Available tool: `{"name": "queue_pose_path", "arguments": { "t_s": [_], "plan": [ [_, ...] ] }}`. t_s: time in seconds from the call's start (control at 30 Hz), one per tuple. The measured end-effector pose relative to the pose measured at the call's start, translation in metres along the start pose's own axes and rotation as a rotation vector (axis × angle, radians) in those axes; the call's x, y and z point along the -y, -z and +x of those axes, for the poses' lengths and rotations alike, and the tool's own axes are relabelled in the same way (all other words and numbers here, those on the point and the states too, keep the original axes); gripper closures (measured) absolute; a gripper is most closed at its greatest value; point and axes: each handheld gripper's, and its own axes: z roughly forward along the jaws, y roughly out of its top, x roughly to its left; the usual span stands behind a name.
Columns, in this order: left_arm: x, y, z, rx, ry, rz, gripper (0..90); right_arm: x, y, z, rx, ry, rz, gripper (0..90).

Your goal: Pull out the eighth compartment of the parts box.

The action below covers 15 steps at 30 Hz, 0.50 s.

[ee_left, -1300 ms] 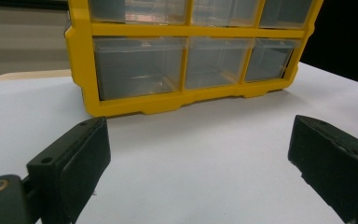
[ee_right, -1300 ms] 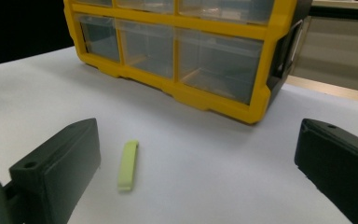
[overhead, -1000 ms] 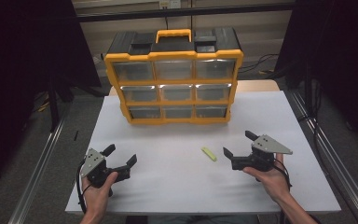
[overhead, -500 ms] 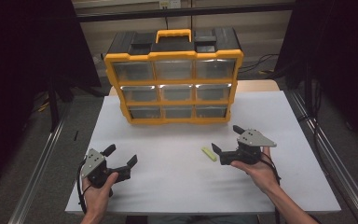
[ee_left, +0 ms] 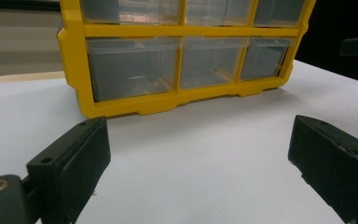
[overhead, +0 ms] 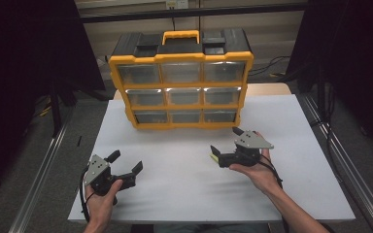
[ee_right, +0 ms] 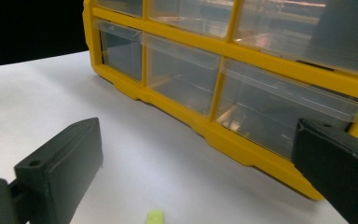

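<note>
High view: my right gripper sits wide open over the small yellow-green piece on the white table, in front of the yellow drawer cabinet. My left gripper, also wide open and empty, rests well apart to the left. Left gripper view: bare table between the jaws, cabinet ahead. Right gripper view: the piece lies low between the open jaws, just ahead; I cannot tell its long axis. Right hand is nearer, likely the one to pick.
</note>
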Motion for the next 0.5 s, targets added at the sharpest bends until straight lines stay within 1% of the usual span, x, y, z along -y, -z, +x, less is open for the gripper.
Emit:
{"name": "queue_pose_path", "arguments": {
  "t_s": [0.03, 0.07, 0.13, 0.17, 0.2, 0.23, 0.3, 0.37, 0.43, 0.5],
  "plan": [
    [0.0, 0.0, 0.0, -0.001, 0.0, 0.001, 5.6, 0.0, -0.002, 0.001, -0.003, 0.005, 0.005, 1.5],
    [0.0, 0.001, 0.001, -0.003, -0.014, 0.013, 5.6, -0.001, -0.005, 0.002, -0.004, 0.014, 0.008, 1.5],
    [0.0, 0.0, 0.001, 0.001, -0.017, 0.014, 5.6, -0.003, -0.008, 0.004, -0.012, 0.024, 0.014, 1.4],
    [0.0, 0.0, 0.001, 0.002, -0.018, 0.013, 5.6, -0.006, -0.012, 0.006, -0.011, 0.049, 0.014, 1.4],
    [0.0, 0.0, 0.001, 0.002, -0.015, 0.013, 5.6, -0.006, -0.012, 0.006, -0.011, 0.049, 0.014, 1.4],
    [0.0, 0.0, 0.001, 0.003, -0.017, 0.013, 5.6, -0.008, -0.016, 0.008, -0.01, 0.066, 0.003, 1.9],
    [0.0, 0.0, 0.001, 0.003, -0.017, 0.013, 5.6, -0.008, -0.018, 0.009, -0.001, 0.075, 0.001, 2.2],
    [0.0, 0.0, 0.001, 0.004, -0.017, 0.013, 5.5, -0.008, -0.022, 0.012, 0.019, 0.117, 0.016, 2.3],
    [0.0, 0.0, 0.001, 0.004, -0.017, 0.014, 5.6, -0.008, -0.028, 0.013, 0.022, 0.122, 0.024, 2.5],
    [0.0, 0.001, 0.001, -0.001, -0.019, 0.015, 5.6, -0.01, -0.031, 0.014, 0.028, 0.133, 0.017, 2.5]
  ]
}}
